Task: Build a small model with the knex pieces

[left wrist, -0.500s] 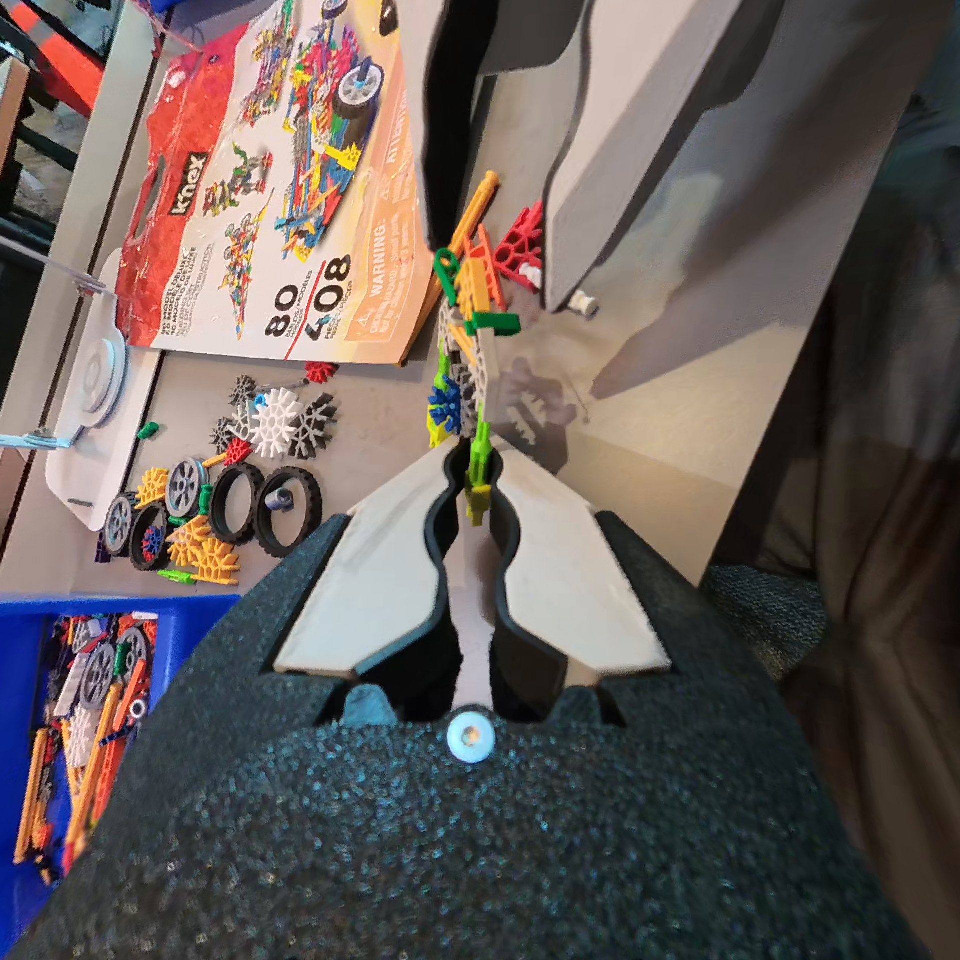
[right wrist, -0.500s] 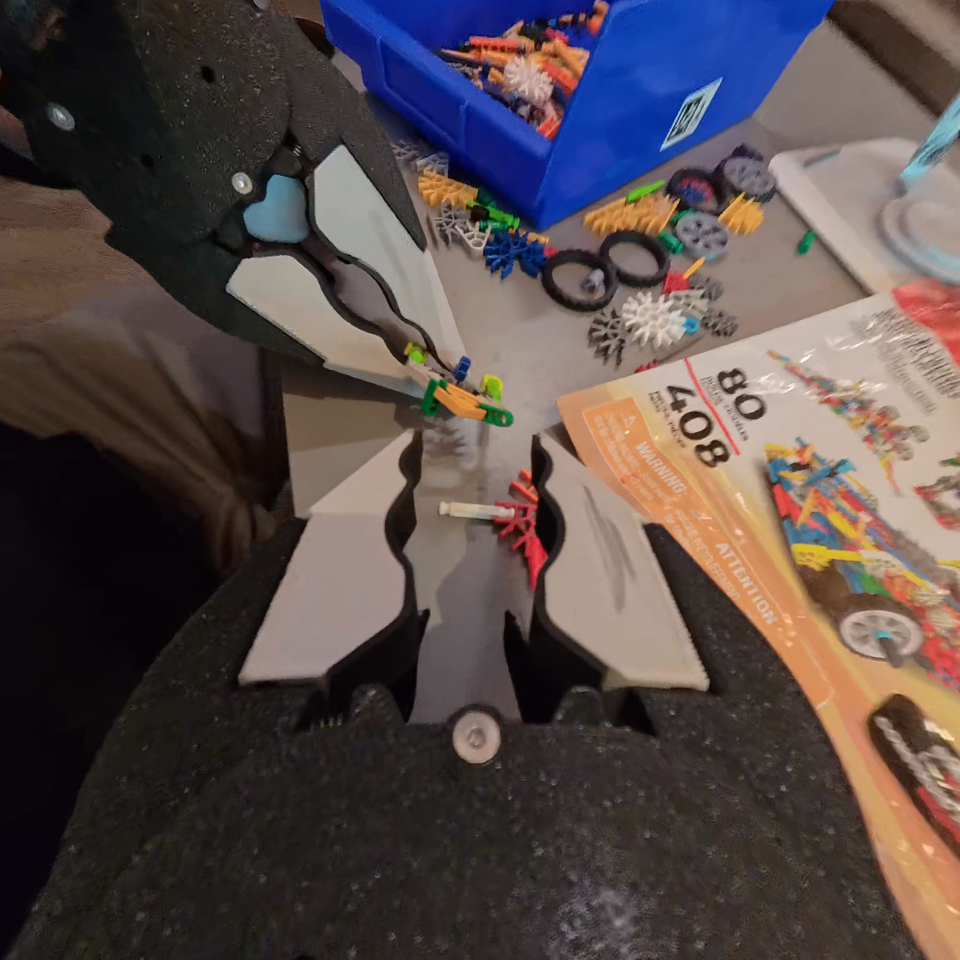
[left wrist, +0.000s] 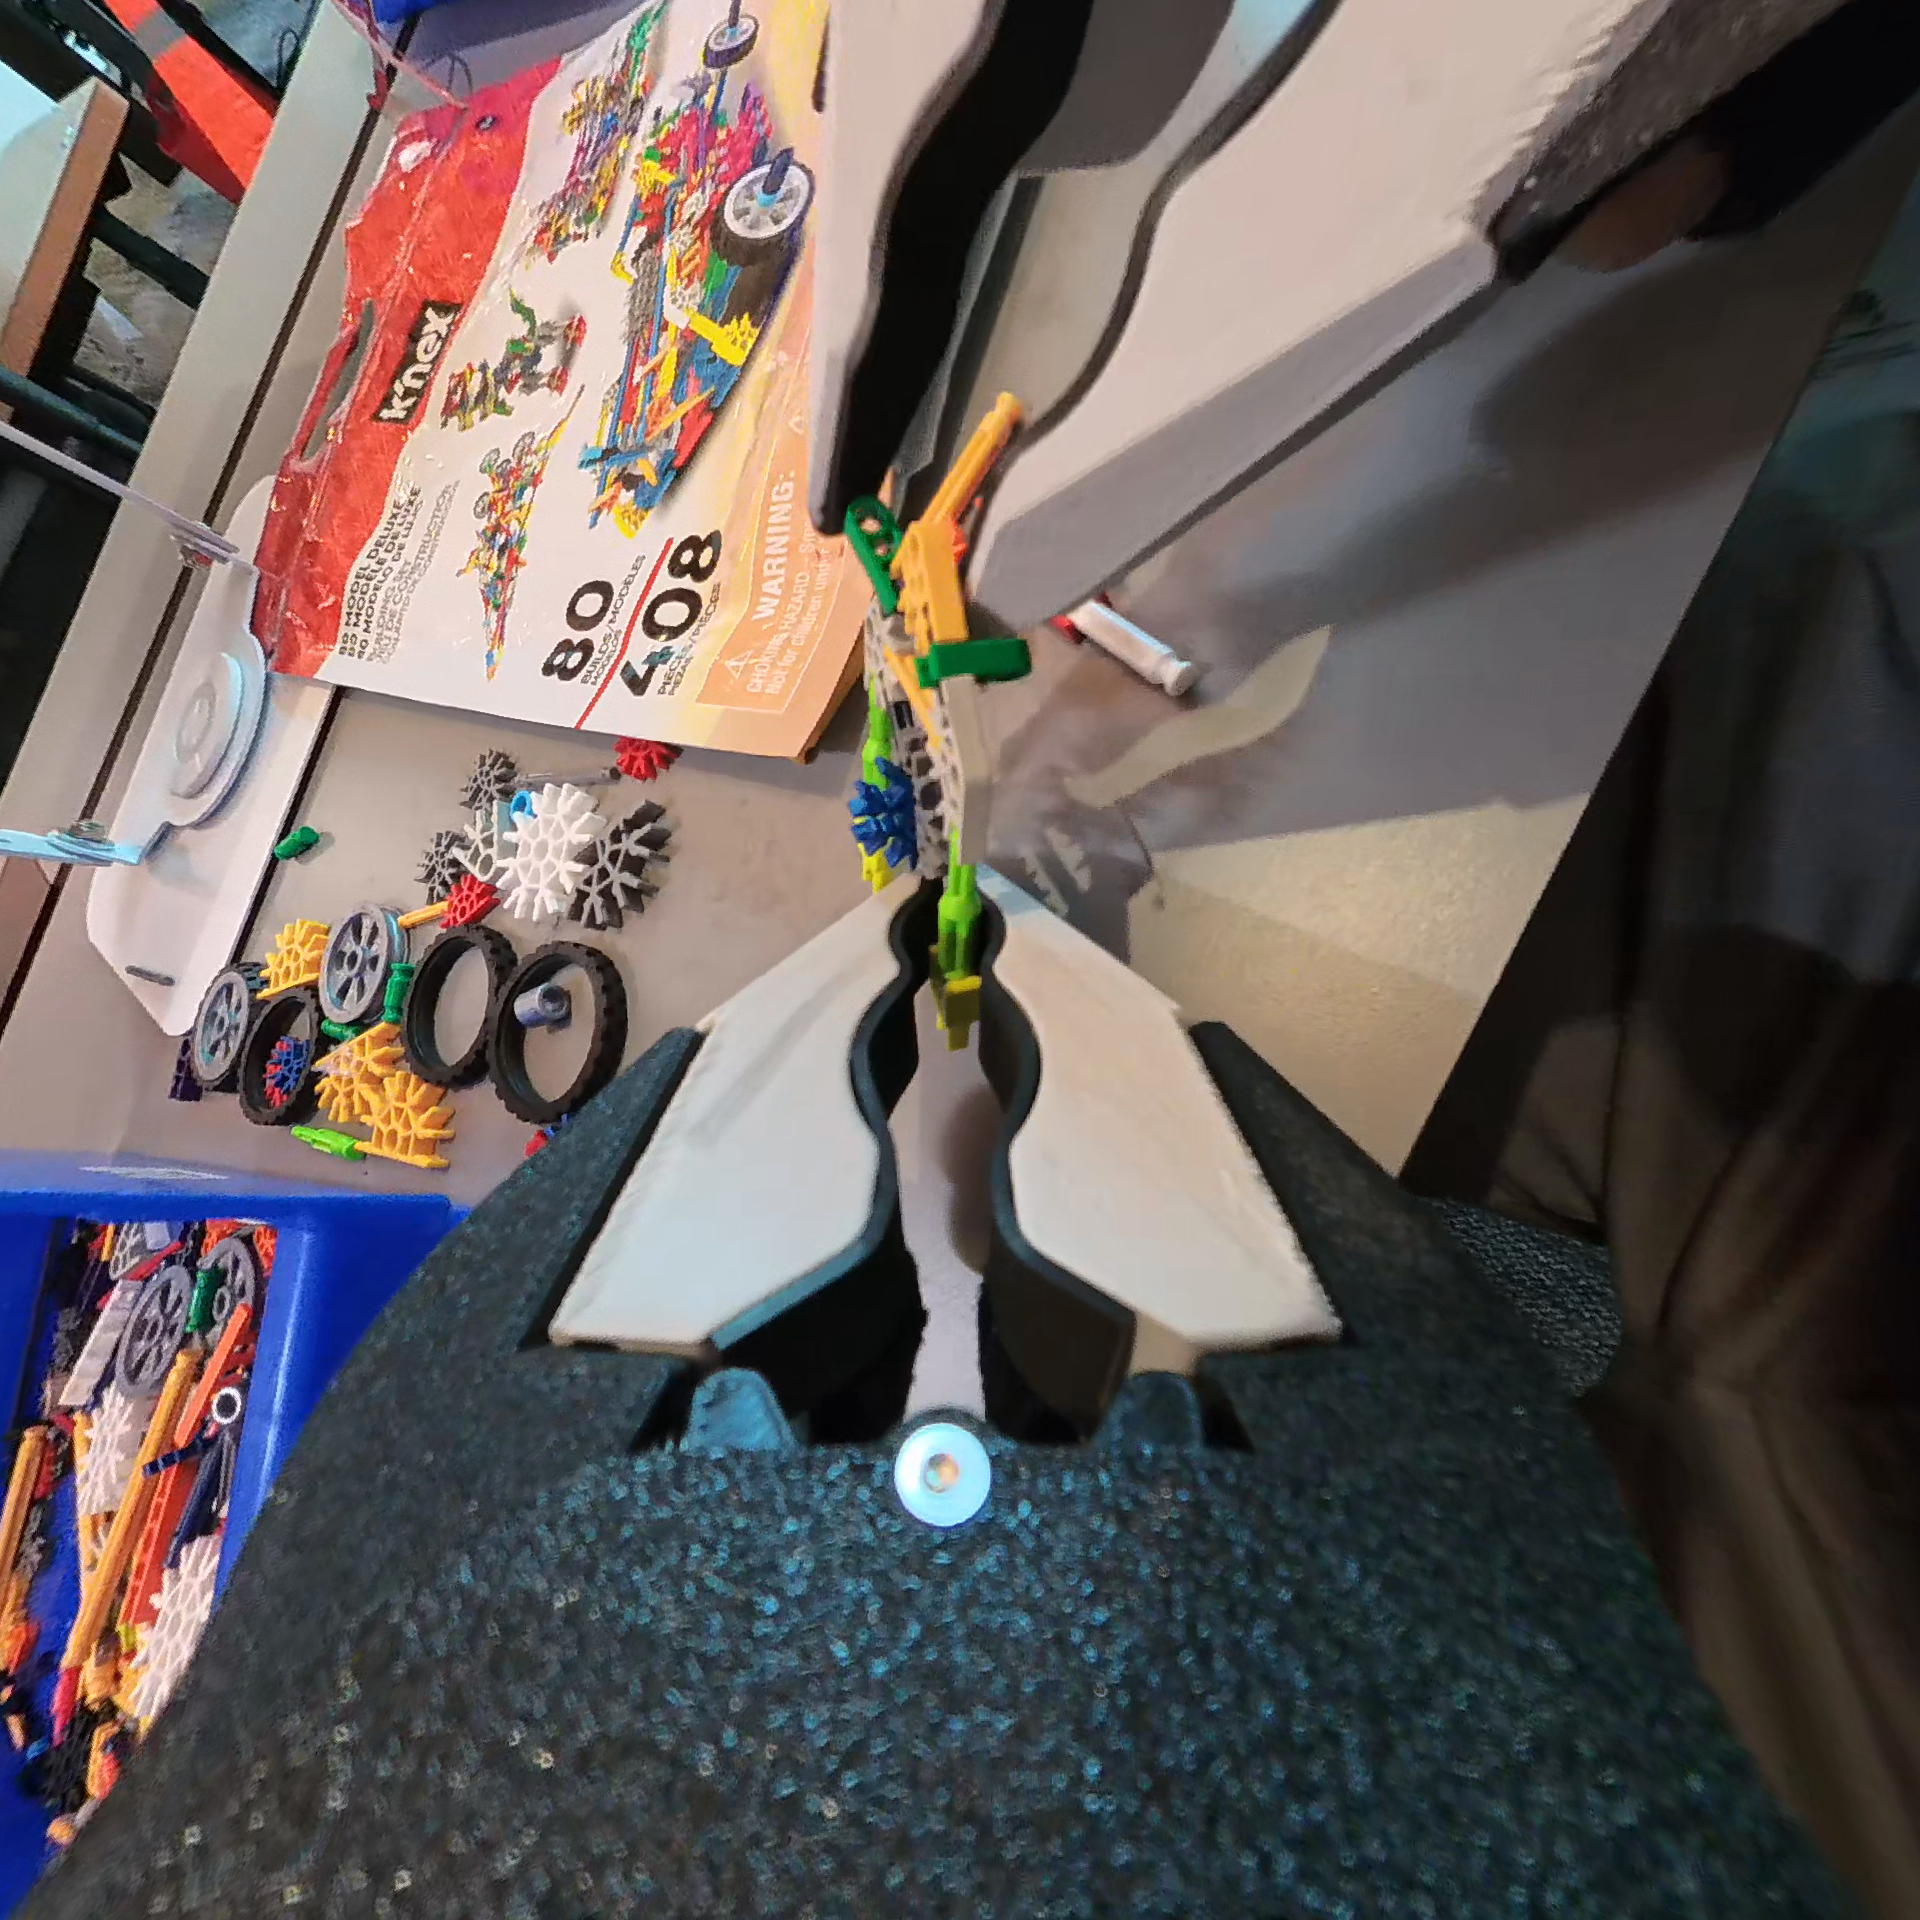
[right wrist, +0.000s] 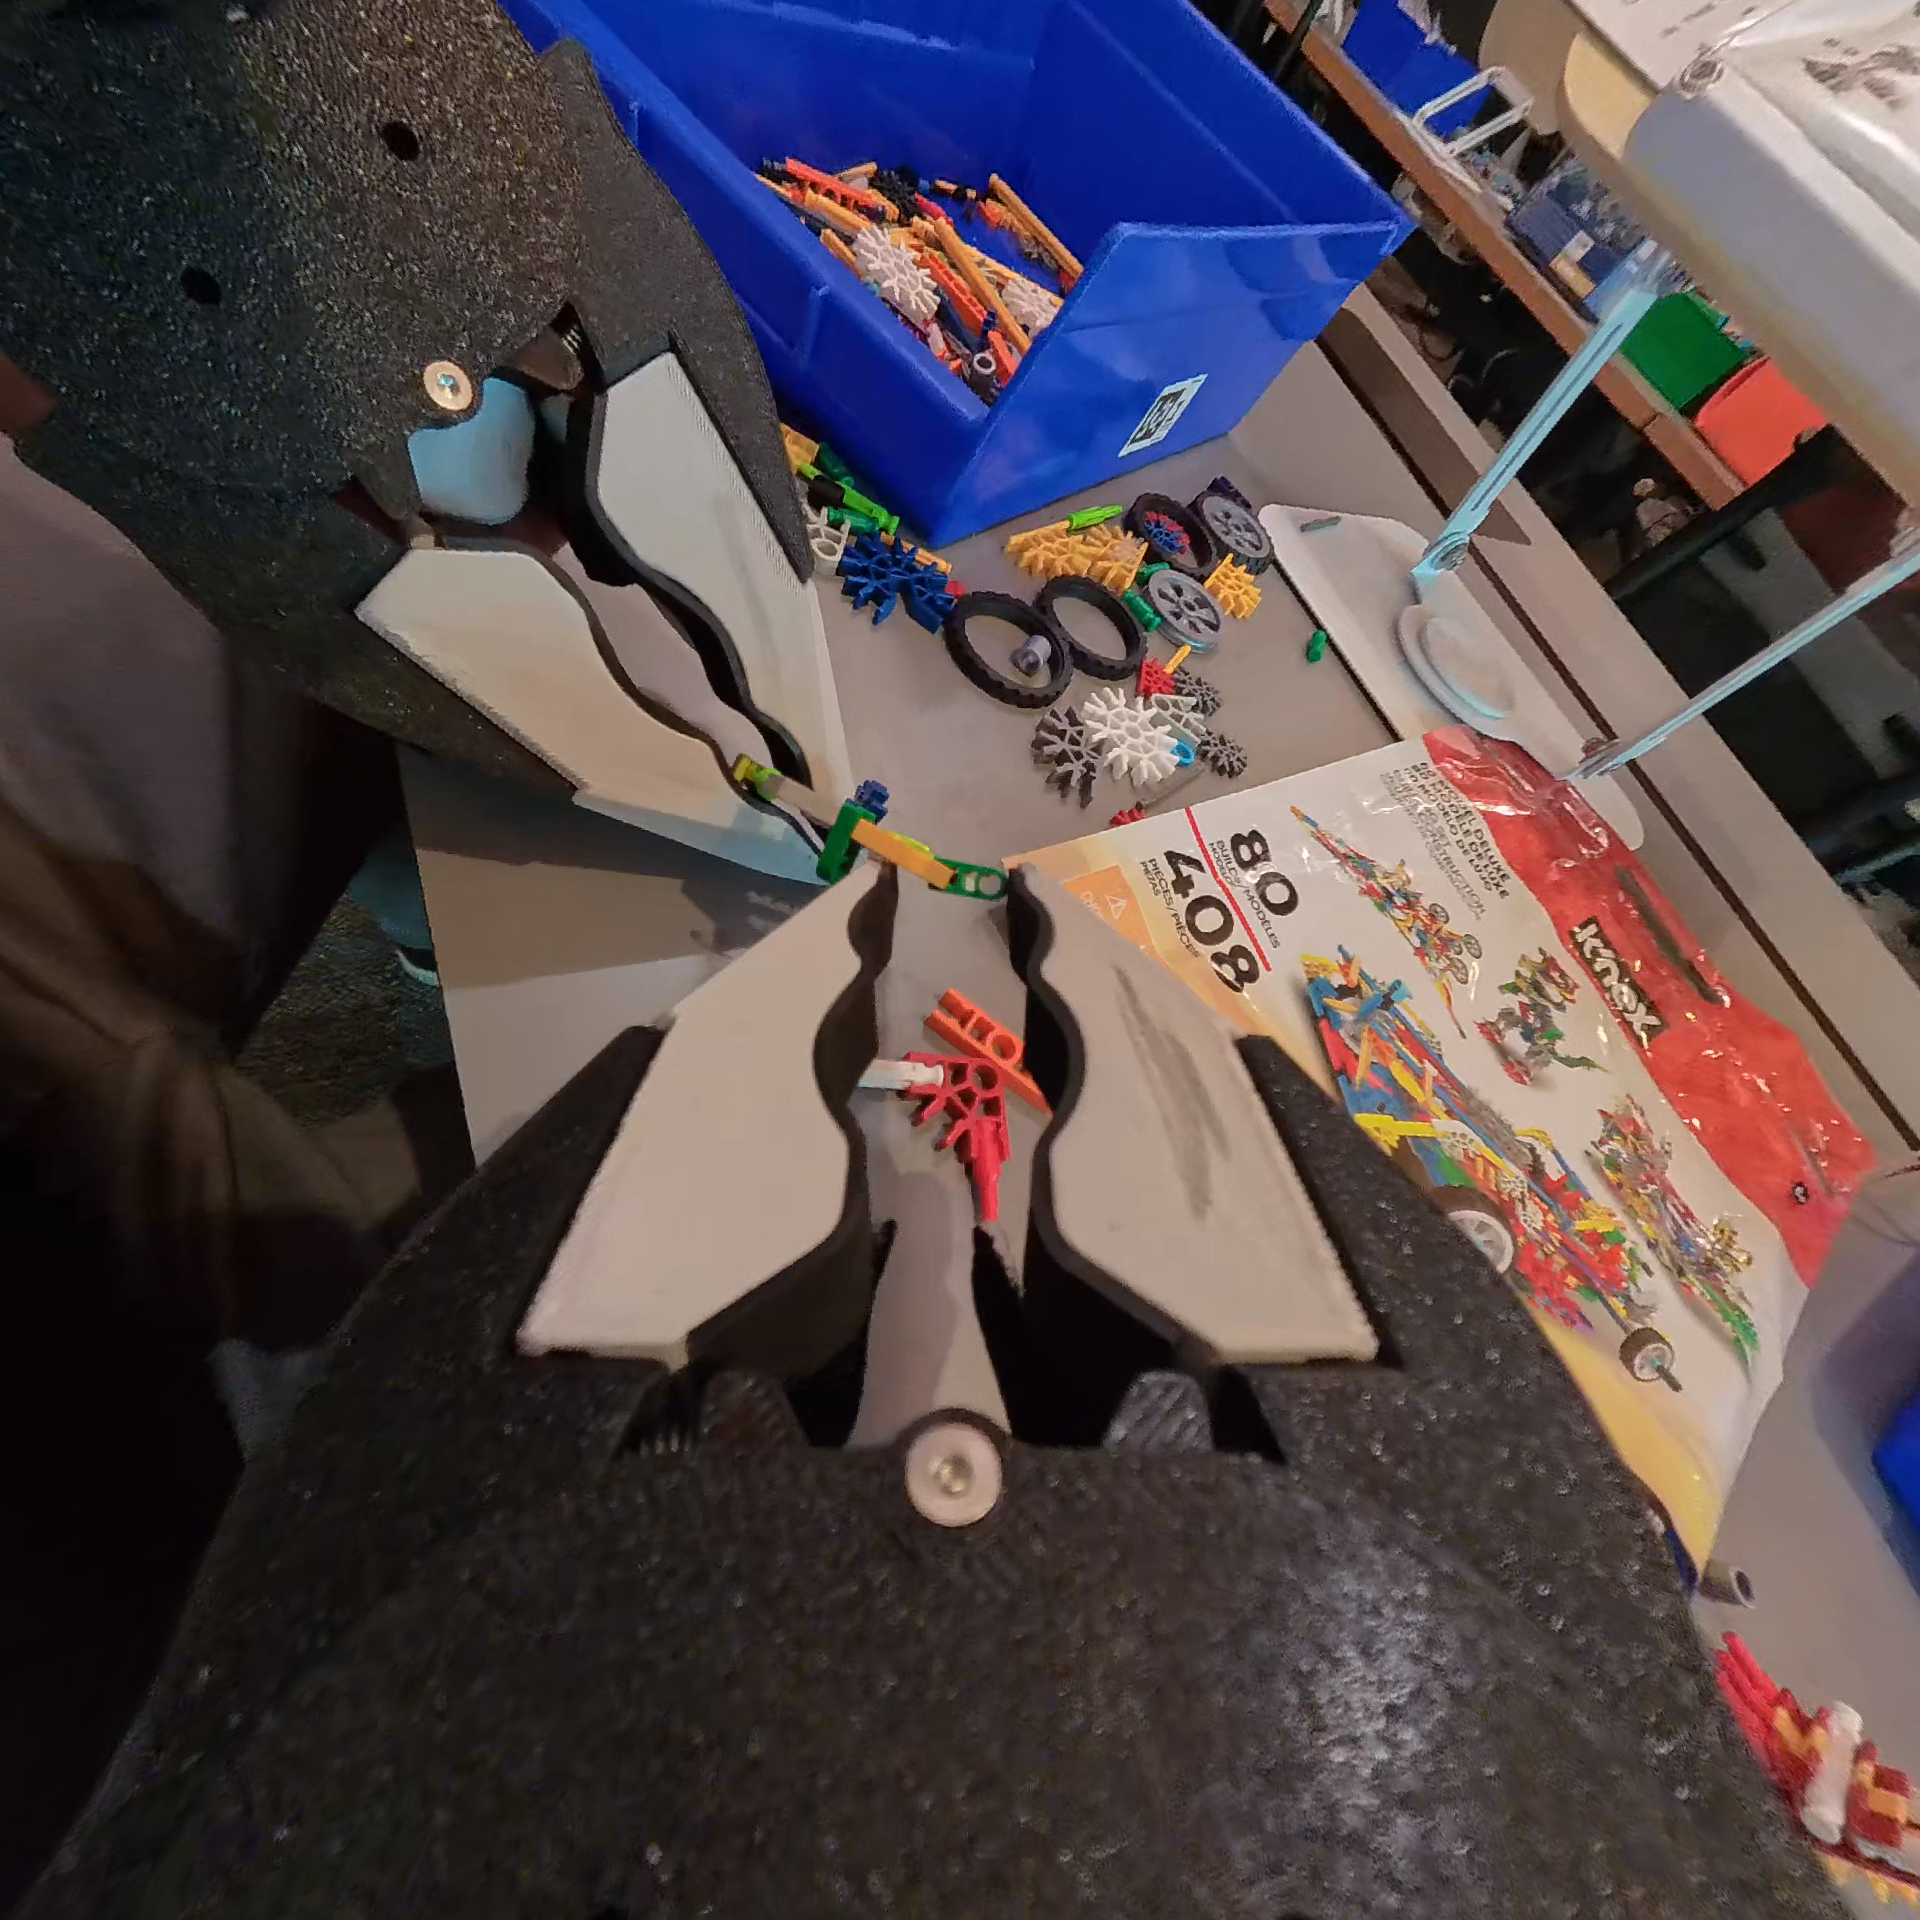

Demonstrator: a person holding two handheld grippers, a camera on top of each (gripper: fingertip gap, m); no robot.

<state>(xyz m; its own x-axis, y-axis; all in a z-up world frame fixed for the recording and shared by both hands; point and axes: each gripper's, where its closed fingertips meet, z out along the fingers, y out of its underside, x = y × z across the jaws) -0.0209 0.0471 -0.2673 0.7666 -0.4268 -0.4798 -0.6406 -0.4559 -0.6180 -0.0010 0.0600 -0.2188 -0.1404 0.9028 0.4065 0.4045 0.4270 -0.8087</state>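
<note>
This looks like a lab or workshop, not a home. A grey table [right wrist: 1299,447] carries a blue parts bin [right wrist: 1174,312] of plastic building pieces, loose wheels [right wrist: 1049,634] and connectors [right wrist: 1127,732], and a printed toy bag [right wrist: 1558,997]. Behind it stand more benches with blue, green and orange bins [right wrist: 1714,384] and a clear stand [right wrist: 1496,592] on a white base.
</note>
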